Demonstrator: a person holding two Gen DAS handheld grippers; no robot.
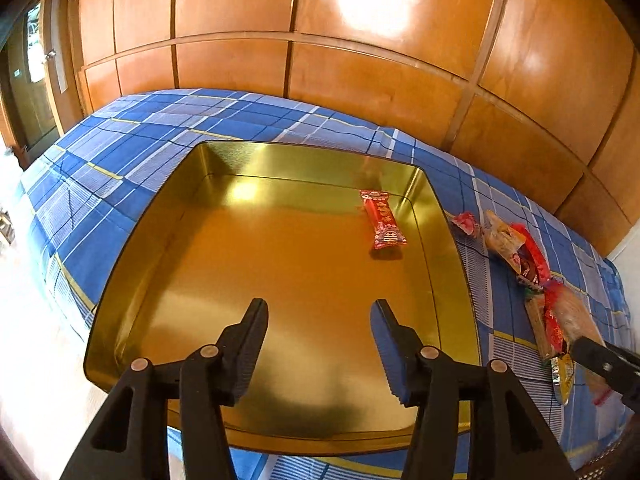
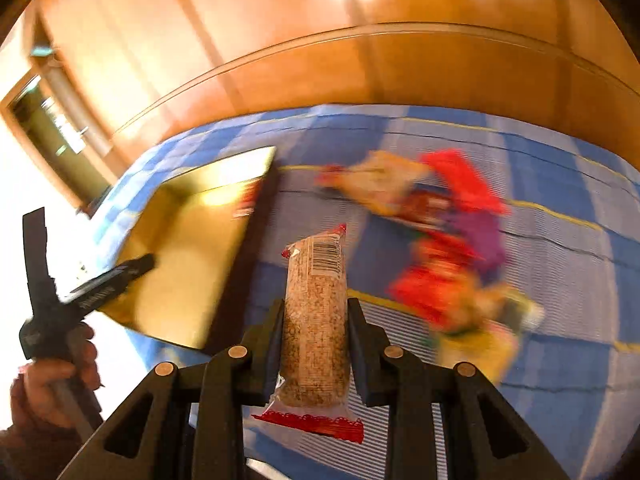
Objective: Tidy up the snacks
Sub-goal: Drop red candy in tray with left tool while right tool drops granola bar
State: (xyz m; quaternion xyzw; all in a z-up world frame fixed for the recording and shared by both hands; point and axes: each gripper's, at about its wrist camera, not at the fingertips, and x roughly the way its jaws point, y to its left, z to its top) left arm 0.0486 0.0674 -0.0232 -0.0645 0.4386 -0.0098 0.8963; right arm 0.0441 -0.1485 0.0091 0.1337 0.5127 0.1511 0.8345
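One sesame bar [image 2: 316, 320] between right gripper [image 2: 314, 312] fingers

Blue plaid bedcover [image 1: 168, 140], white and yellow stripes, spread flat. Wooden panelled wall [image 1: 360, 72] behind, orange-brown and glossy, with bright glare patches. Glazed door [image 1: 34, 80] at far left, wooden frame.

Bed [image 1: 140, 152] with blue plaid cover carries a gold tin tray [image 1: 132, 240], open side up. Loose pile of snack packets [image 1: 532, 276] just beside its right wall, possibly touching; too blurred to count.
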